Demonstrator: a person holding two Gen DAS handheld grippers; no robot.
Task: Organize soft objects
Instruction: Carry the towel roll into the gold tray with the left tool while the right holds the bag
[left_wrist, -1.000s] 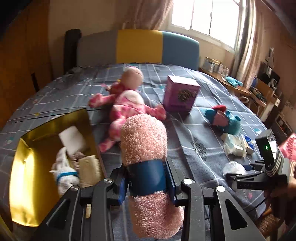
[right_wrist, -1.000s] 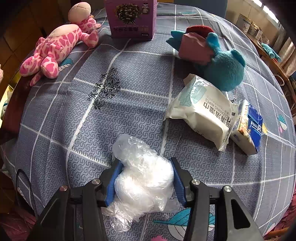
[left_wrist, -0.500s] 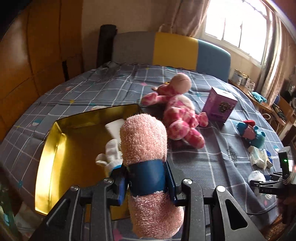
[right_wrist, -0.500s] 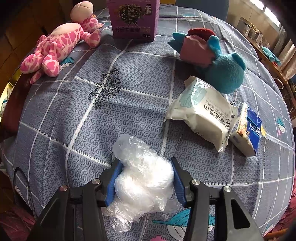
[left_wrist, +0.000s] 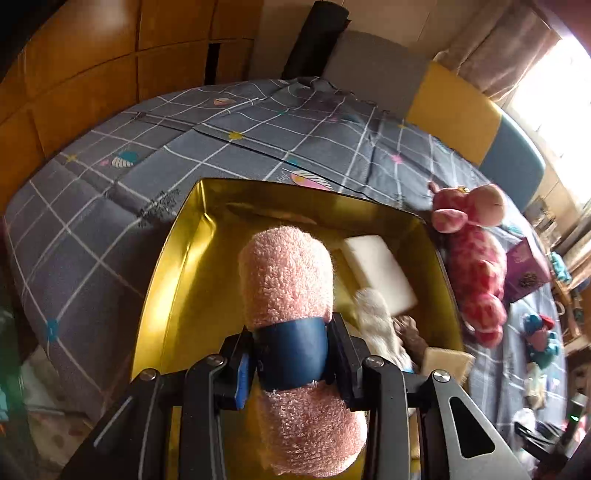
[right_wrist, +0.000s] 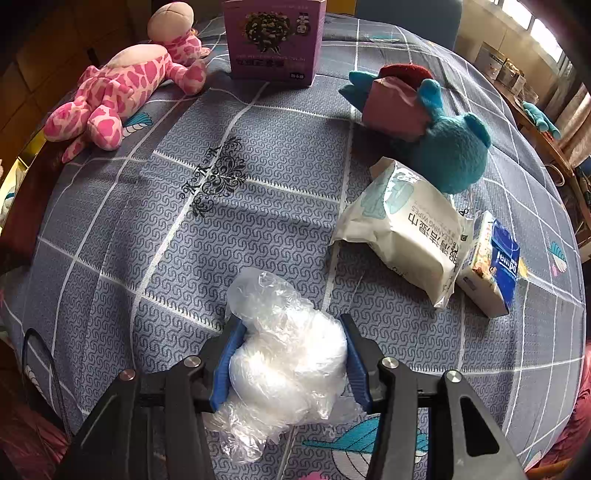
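My left claw (left_wrist: 291, 354) grips the rolled pink terry towel (left_wrist: 286, 273) by its blue band, above the shiny gold box (left_wrist: 173, 258); I should lower it into the bare side before letting go.

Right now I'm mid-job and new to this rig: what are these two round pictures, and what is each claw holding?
No robot arm here: a person carries one two-finger gripper in each hand, with a fisheye camera on each looking along its fingers. In the left wrist view, the left gripper is shut on a rolled pink towel with a blue band, above a gold box that already holds a white block and other soft things. In the right wrist view, the right gripper is shut on a crumpled clear plastic bag low over the grey bed cover. On the cover lie a pink spotted plush, a purple carton, a teal plush, a wipes pack and a tissue pack.
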